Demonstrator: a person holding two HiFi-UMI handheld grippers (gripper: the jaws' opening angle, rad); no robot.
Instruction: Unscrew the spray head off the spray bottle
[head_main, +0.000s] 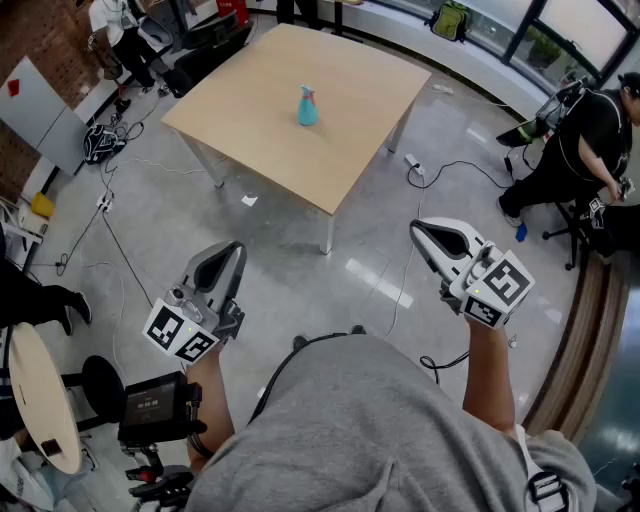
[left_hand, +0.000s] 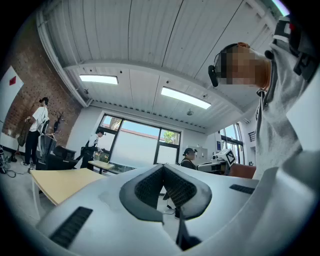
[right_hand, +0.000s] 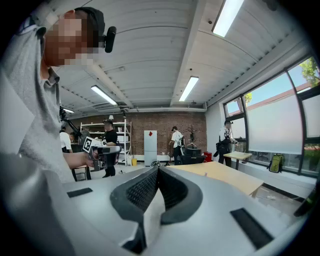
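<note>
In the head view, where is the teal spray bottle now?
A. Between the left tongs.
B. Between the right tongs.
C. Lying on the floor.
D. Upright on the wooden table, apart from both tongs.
D: the spray bottle stands upright on the table, while the left tongs and right tongs, both shut and empty, are over the floor.
</note>
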